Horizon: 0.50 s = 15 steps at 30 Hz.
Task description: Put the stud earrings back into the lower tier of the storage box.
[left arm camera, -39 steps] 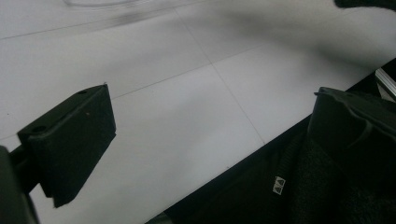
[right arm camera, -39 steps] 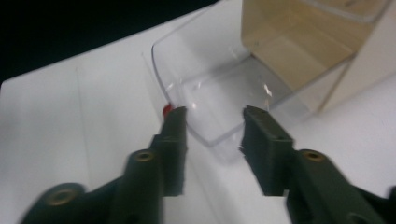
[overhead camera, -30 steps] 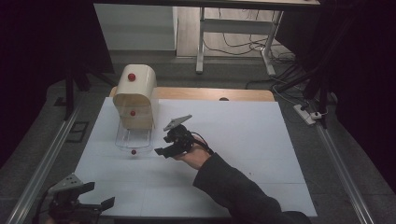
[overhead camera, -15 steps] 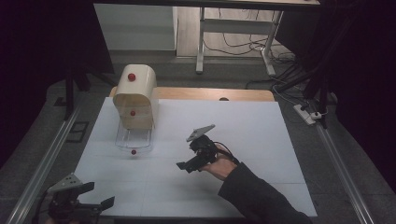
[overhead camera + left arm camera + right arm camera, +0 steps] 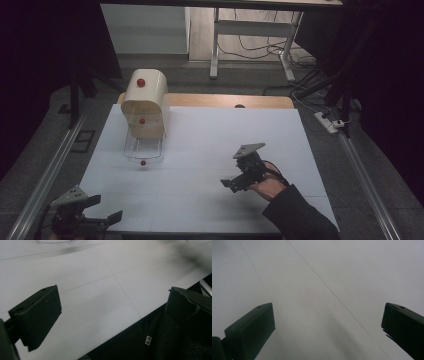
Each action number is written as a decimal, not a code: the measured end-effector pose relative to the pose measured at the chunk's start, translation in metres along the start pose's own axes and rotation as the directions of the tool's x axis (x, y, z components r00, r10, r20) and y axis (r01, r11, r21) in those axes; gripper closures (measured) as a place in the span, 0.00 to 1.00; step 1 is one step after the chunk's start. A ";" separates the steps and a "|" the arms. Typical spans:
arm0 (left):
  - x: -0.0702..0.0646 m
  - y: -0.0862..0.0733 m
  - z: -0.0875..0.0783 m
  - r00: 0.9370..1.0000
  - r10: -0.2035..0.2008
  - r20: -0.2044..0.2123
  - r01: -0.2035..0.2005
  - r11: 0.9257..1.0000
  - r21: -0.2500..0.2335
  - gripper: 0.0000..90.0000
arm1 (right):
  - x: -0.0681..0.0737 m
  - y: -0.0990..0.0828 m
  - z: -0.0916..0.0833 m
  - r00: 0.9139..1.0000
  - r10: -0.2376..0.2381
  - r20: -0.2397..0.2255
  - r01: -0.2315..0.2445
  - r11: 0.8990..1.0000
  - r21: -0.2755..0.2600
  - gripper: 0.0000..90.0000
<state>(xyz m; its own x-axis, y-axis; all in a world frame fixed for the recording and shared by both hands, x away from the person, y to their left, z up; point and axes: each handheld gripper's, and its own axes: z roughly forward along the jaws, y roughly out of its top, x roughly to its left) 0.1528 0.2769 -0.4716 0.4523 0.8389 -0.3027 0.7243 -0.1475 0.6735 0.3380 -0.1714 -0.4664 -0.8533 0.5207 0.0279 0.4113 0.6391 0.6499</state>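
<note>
— Two grippers, both empty-handed right now. Starting at the left: the left gripper [image 5: 82,216] sits low at the near left corner of the table [image 5: 210,145], fingers [image 5: 37,312] spread wide with nothing but white table between them.

— And the box?

— Moving right, the cream bread box [image 5: 144,102] stands at the far left of the table, roll-top with a red knob [image 5: 141,82] up on the dome. A wire basket [image 5: 143,148] with its own red knob [image 5: 143,163] juts out from under it toward us. I can't make out anything lying in the basket, and the box's inside is hidden.

— So where are we in the job?

— My read: whatever is being done at the box, nobody is on it at this moment. The right gripper [image 5: 239,180] hangs over open table well right of the basket, fingers [image 5: 252,327] wide apart, holding nothing. If the basket is meant to slide home, that part looks left to do.
</note>
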 end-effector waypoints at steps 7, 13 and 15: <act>0.000 0.000 0.000 1.000 0.000 0.000 0.000 1.000 0.001 0.01 | -0.023 -0.031 -0.021 0.992 0.070 0.106 -0.075 0.996 0.049 0.00; 0.000 0.000 0.000 1.000 0.001 0.000 -0.001 1.000 0.003 0.01 | -0.043 -0.060 -0.030 0.974 0.122 0.191 -0.143 0.984 0.103 0.00; 0.000 0.000 0.000 1.000 0.001 -0.001 -0.001 1.000 0.003 0.01 | -0.048 -0.067 -0.032 0.971 0.138 0.197 -0.163 0.979 0.118 0.00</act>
<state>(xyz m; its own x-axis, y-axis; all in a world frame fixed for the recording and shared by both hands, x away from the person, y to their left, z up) 0.1530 0.2765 -0.4715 0.4524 0.8393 -0.3016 0.7255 -0.1498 0.6717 0.3410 -0.2573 -0.4868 -0.7085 0.7049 -0.0326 0.5801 0.6081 0.5420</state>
